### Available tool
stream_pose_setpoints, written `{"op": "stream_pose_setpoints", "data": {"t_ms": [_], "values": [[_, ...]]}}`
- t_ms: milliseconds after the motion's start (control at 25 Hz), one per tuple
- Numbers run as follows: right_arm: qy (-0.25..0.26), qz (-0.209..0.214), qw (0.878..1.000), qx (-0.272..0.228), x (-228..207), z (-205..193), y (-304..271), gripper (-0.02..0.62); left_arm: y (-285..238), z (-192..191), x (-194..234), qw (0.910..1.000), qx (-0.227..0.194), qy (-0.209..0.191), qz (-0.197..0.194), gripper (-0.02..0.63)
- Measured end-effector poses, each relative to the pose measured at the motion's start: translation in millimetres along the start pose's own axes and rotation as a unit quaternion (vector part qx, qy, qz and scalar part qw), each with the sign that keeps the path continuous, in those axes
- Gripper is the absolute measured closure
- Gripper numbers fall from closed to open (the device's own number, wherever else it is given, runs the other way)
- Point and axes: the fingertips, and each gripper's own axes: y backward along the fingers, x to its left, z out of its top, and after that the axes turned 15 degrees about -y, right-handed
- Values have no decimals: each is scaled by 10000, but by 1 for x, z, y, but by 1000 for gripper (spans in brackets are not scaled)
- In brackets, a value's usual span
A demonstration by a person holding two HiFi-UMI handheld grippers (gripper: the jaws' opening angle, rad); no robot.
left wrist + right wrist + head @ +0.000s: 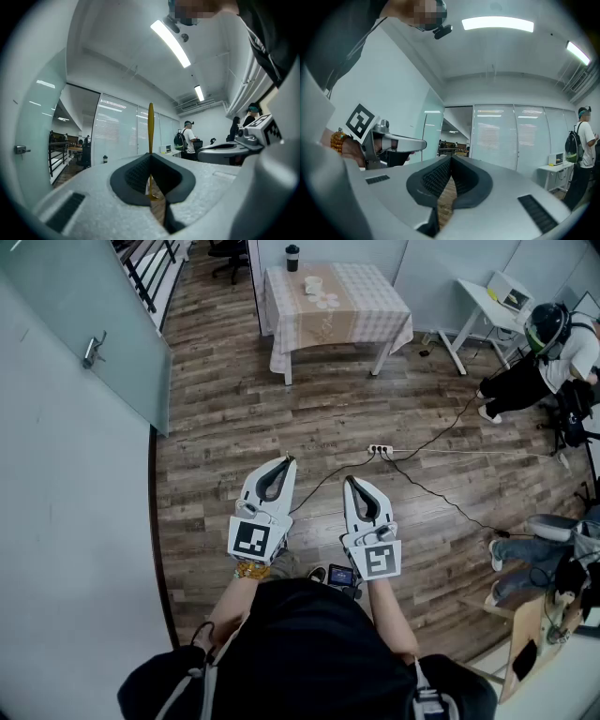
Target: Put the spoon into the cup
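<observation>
Open wood-plank floor (309, 418) lies before the checked-cloth table (375, 306); left hand-held gripper (150, 157) clenched on thin upright gold spoon (150, 126), right hand-held gripper (451, 159) closed, empty.

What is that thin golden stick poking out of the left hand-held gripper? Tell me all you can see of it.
It looks like the spoon, seen edge-on: a slim, gold-coloured, metallic-looking strip. It is pinched near one end between the shut jaws of the left hand-held gripper, and its long free end sticks straight out beyond their tips, touching nothing else. Which end is the bowl, I cannot tell.
</observation>
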Motion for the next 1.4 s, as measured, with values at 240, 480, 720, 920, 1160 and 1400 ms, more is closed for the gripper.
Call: {"op": "stream_pose_setpoints", "data": {"t_ms": [240, 480, 720, 920, 1160, 1400], "values": [[-249, 48, 9996, -93, 11, 1, -59, 588, -15, -22, 49, 9994, 54, 318, -123, 594], [38, -88, 9999, 41, 19, -9, -112, 588, -31, -38, 93, 9994, -69, 334, -117, 594], [-56, -102, 9997, 208, 11, -21, -155, 588, -57, -60, 115, 9989, -40, 442, -149, 594], [-192, -9, 9992, 351, -33, -39, -189, 588, -105, -87, 118, 9986, 168, 481, -163, 594], [-327, 157, 9989, 295, -102, -42, -258, 588, -188, -102, 145, 9989, 291, 356, -67, 594], [-368, 393, 9983, 229, -180, -25, -318, 588, -265, -110, 171, 9989, 382, 177, 206, 594]]}}
